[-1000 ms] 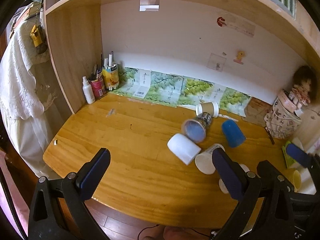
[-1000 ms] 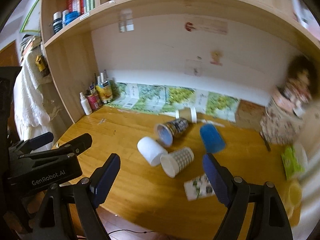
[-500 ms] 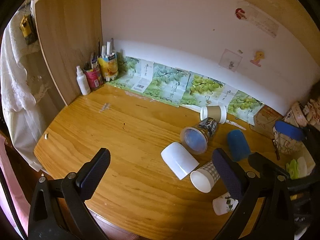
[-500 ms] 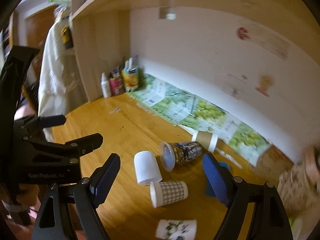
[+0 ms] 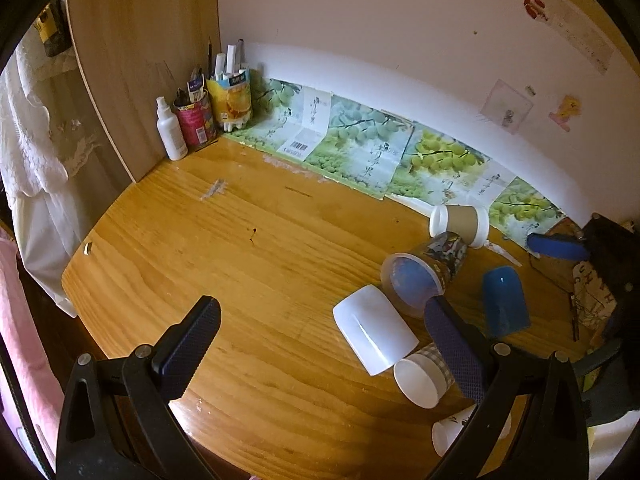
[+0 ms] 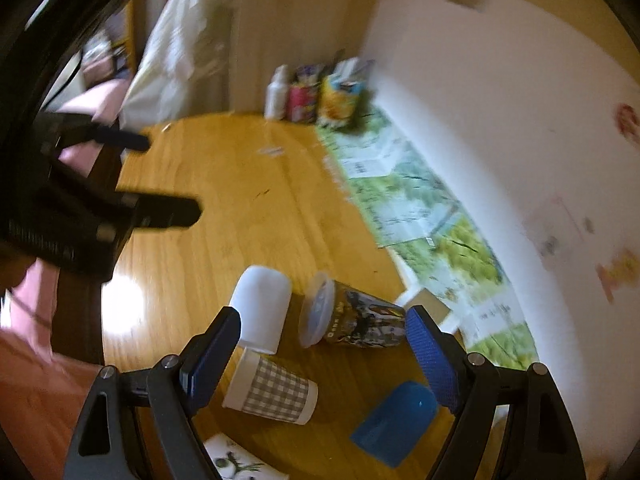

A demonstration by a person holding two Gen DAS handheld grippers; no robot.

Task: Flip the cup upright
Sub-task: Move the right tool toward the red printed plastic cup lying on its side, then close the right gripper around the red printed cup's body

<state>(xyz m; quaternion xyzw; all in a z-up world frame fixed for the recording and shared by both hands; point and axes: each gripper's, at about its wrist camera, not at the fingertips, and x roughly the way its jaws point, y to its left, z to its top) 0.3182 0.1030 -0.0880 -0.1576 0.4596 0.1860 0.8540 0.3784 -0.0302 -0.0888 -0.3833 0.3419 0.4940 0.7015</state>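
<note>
1. My left gripper (image 5: 320, 344) hangs over the near edge of the round wooden table (image 5: 240, 248), its jaws spread wide with nothing between them.
2. My right gripper (image 6: 320, 344) is spread just as wide and empty too, poised above the cluster of cups; the right-wrist view is smeared, so fine detail there is hard to read.
3. Nothing is upright yet. Every cup I can see is either on its side or mouth-down, so by my reckoning the flip hasn't begun.
4. Framed between my right gripper's fingers lies the dark printed plastic cup with a clear lid (image 6: 352, 320), on its side with the lid end facing left. In the left view the same cup (image 5: 424, 276) shows its bluish lid towards me.
5. Just beside it, touching or nearly so, lies the plain white cup (image 6: 262, 308), also on its side.
6. Nearer to me lies the grey-checked paper cup (image 6: 276, 390), toppled, with its white rim to the left.
7. The blue plastic cup (image 6: 396, 424) sits low at right. It looks mouth-down or tipped; I can't tell which.
8. The brown paper cup with white rims (image 5: 460, 224) lies by the grape-patterned paper at the back, and a white leaf-printed cup (image 6: 232, 460) lies at the near edge.
9. What's left, as I judge it: pick one cup, close on it, turn it and stand it up. Which cup is meant, I can't say.
</note>
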